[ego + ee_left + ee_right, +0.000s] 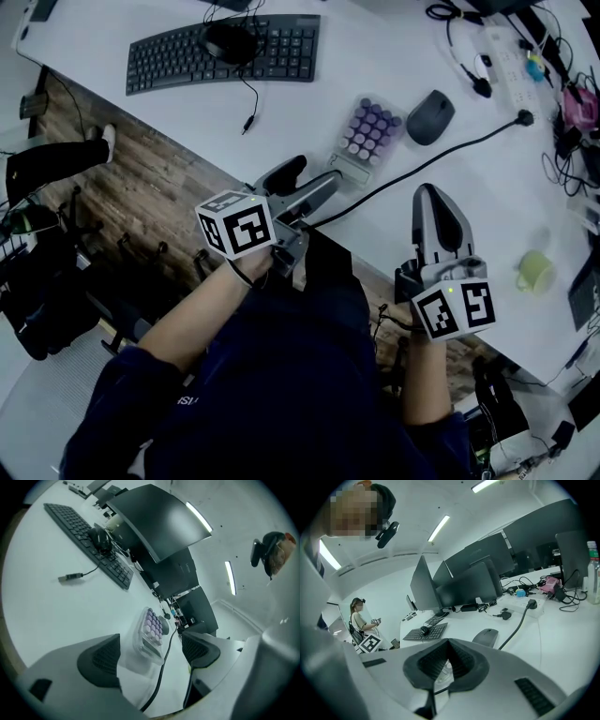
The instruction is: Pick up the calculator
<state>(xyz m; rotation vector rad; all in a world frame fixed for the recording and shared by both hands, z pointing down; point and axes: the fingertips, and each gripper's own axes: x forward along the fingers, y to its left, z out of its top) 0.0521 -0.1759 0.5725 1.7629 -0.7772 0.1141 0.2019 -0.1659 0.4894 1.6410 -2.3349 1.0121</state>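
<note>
The calculator (pixel 371 131) has purple keys and a clear case, and it lies flat on the white desk (pixel 187 122) near its front edge. My left gripper (pixel 317 171) points at its near end from just short of it, open, with nothing between its fingers. In the left gripper view the calculator (pixel 151 630) lies ahead between the two pads (pixel 101 660), and a black cable (pixel 161 667) runs through the gap. My right gripper (pixel 433 199) hovers to the right of the calculator, shut and empty. Its tips (pixel 448 641) meet in the right gripper view.
A black keyboard (pixel 225 52) with a dark mouse (pixel 232 39) on it lies at the far left. A grey mouse (pixel 430 116) sits right of the calculator. The black cable (pixel 422 164) crosses between my grippers. A green cup (pixel 534 272), power strip (pixel 511 61) and monitors (pixel 159 522) stand around.
</note>
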